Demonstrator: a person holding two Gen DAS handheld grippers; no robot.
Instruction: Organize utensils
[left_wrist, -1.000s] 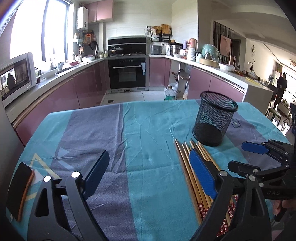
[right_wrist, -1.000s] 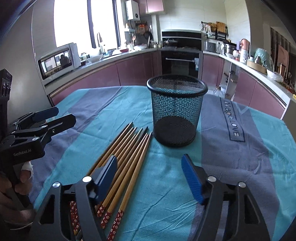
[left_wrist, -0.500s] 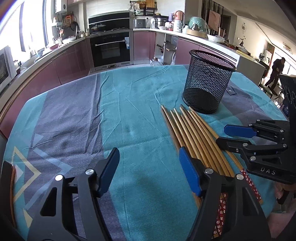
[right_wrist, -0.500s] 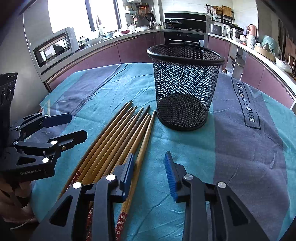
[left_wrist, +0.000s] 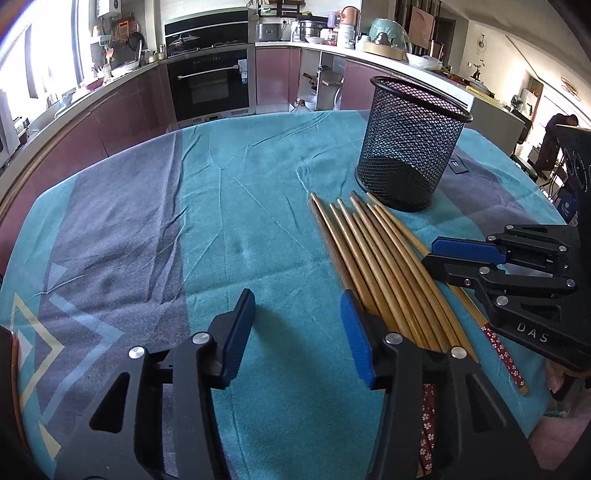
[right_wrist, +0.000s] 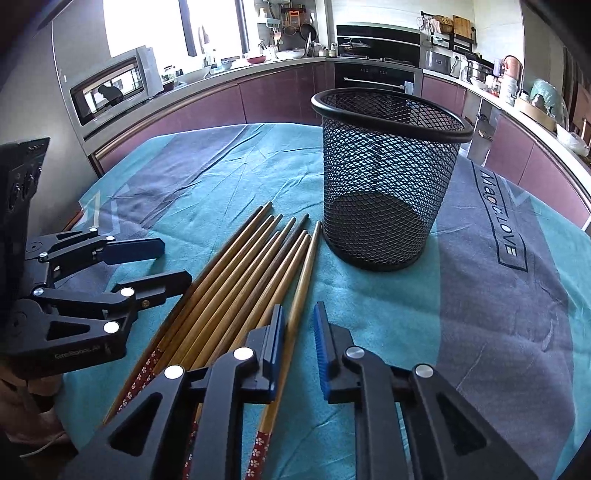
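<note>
On teal cloth lettered "LOVE", right tool straddling outermost chopstick unclenched, left tool released.

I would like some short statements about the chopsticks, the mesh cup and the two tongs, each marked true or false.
1. The mesh cup stands upright and holds nothing. True.
2. The chopsticks lie flat on the tablecloth. True.
3. The right tongs are shut on a chopstick. False: the pads straddle the outermost chopstick with a gap.
4. The left tongs hold two chopsticks. False: open, holding nothing.
</note>
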